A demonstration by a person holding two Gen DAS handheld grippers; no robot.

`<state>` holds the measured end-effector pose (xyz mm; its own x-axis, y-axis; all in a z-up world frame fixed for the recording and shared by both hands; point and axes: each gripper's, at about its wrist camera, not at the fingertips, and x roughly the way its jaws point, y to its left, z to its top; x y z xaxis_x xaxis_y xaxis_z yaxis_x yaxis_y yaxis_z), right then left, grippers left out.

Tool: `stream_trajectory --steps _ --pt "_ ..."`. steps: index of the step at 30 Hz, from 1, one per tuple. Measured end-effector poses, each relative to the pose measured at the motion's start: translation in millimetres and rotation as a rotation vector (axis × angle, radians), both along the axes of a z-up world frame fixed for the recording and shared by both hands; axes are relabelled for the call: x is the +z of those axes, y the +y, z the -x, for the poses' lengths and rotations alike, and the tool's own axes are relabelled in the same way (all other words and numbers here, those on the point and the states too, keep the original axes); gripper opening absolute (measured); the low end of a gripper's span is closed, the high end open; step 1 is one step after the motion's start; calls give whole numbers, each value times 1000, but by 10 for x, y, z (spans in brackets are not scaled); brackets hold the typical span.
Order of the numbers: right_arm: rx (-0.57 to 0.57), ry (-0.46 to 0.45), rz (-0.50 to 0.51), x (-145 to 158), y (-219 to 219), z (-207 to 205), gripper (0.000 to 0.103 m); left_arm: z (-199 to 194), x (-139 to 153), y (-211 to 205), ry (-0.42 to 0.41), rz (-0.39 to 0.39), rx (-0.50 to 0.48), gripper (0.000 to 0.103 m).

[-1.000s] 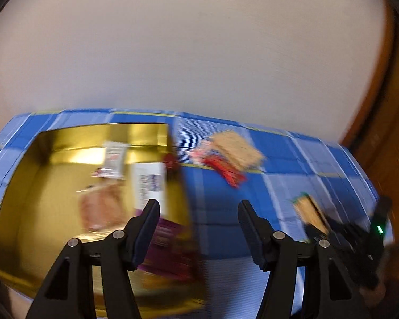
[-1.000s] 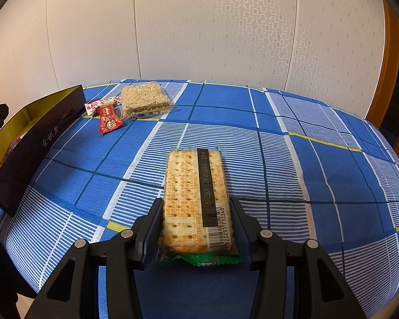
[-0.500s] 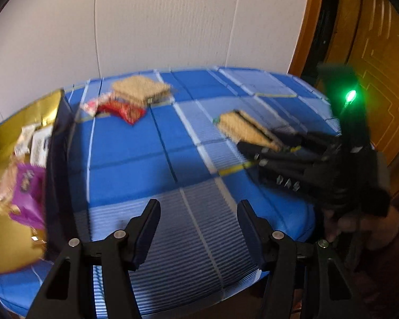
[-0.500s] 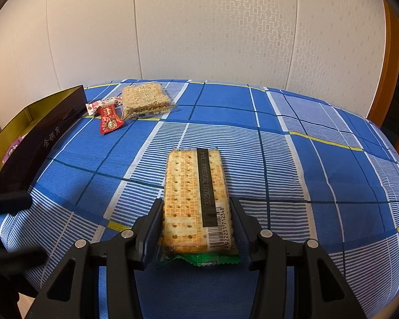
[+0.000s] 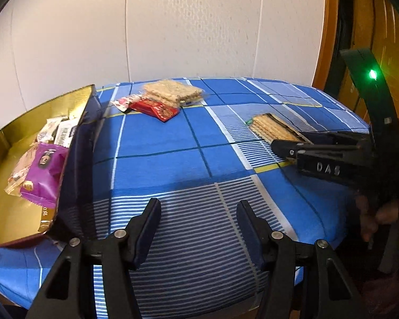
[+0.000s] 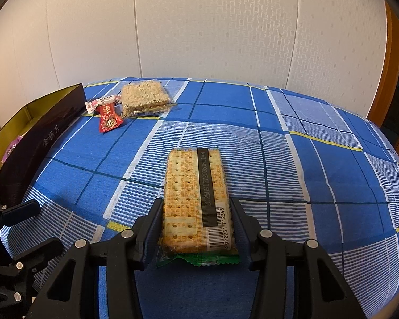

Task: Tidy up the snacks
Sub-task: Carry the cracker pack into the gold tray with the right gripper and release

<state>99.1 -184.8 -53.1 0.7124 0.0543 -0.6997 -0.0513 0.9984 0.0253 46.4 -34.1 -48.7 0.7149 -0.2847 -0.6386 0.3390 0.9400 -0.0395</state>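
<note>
right gripper clamped on cracker pack, pack lying flat on blue checked tablecloth. left gripper spread apart, holding nothing, beside gold box with snacks inside.

Gold-lined box: left part cut off by the left wrist picture's edge; in the right wrist view the dark outer wall hides nearly all its contents.
Cracker pack: near end hidden behind the right gripper in the left wrist view.
Hand on right gripper: dark, blurred, partly cut off.
Left gripper: mostly outside the right wrist picture.
Pink-white candy: print too small to read.
</note>
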Motion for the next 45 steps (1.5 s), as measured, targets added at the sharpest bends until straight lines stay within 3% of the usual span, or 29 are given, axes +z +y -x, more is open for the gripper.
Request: stream_trajectory --steps 7,12,19,24,34,45 --pt "45 117 4 62 -14 -177 48 40 -52 50 -62 25 -6 61" --pt "100 115 -58 283 37 -303 48 68 -64 60 -80 34 -11 60" --pt "351 100 -24 701 668 -502 48 76 -72 81 -91 39 -11 60" --pt "508 106 -3 838 1178 -567 48 103 -65 120 -91 52 4 60" --pt "723 142 -24 924 1966 -676 48 96 -61 169 -84 84 10 61" --pt "808 209 2 688 2370 -811 49 156 -51 237 -78 122 25 61"
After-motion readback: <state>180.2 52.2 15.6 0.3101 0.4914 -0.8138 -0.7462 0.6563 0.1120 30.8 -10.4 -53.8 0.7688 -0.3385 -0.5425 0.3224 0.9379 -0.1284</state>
